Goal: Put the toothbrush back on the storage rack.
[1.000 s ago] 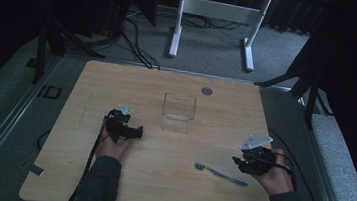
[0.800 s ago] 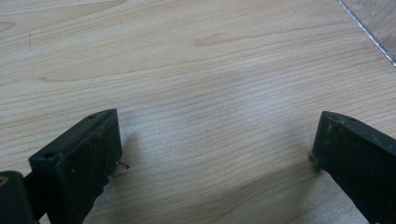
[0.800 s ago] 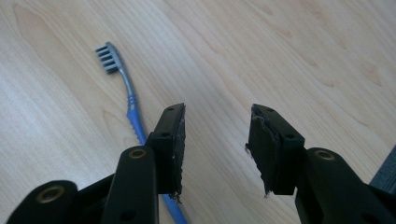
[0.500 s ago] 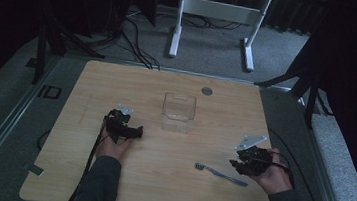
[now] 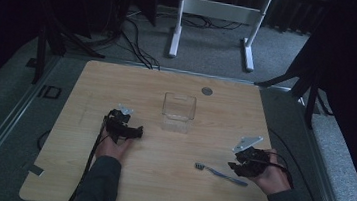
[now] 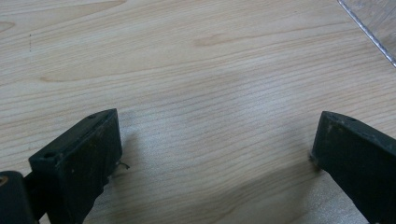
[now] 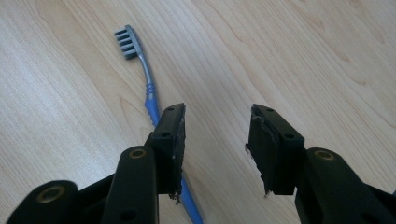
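Nothing shifted since the earlier frames except slight closing of the right gripper (image 7: 215, 144), jaws apart over bare table (image 5: 157, 189) beside the toothbrush (image 7: 148, 95); left gripper (image 6: 215, 154) wide, empty; pickup pending: recentre, then close.

Worked at light wooden table (image 5: 118, 81); grey carpet (image 5: 212, 44) around it. White desk frame (image 5: 216, 9) stood beyond far edge, black cables (image 5: 133, 38) strewn across floor beside it. Room dim, surroundings dark.
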`<action>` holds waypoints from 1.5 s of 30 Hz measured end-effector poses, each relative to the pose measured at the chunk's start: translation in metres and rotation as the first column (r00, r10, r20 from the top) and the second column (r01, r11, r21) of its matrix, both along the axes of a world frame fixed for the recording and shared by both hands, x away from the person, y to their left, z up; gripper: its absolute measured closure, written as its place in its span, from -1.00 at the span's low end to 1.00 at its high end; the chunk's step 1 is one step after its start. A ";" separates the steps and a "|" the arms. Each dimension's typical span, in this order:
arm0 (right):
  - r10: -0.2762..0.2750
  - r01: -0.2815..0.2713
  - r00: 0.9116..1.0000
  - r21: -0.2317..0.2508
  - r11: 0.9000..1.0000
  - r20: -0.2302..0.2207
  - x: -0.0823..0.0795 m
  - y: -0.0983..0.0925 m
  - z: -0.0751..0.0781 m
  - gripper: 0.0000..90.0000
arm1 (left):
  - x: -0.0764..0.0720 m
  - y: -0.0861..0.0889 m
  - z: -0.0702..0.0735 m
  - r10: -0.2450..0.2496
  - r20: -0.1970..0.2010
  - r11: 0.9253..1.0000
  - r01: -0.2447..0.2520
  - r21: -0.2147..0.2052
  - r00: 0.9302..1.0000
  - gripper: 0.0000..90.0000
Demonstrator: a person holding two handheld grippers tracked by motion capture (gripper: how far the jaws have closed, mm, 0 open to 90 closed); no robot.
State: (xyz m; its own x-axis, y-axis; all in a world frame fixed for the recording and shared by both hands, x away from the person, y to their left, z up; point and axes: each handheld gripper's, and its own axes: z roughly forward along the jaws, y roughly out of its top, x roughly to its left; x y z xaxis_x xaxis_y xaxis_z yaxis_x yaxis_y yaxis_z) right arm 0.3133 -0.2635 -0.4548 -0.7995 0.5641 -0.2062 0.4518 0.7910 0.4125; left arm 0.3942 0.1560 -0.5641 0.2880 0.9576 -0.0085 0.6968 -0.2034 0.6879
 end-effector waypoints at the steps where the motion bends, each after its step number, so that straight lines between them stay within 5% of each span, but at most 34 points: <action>1: 0.000 0.000 1.000 -0.001 1.000 -0.003 0.000 0.000 -0.001 0.24 | 0.000 0.000 0.000 0.000 0.000 1.000 0.000 0.000 1.000 -0.96; 45: 0.089 -0.101 0.987 -0.089 0.991 -0.130 0.004 0.020 -0.017 0.33 | 0.000 0.000 0.000 0.002 -0.001 1.000 -0.002 0.000 1.000 -0.96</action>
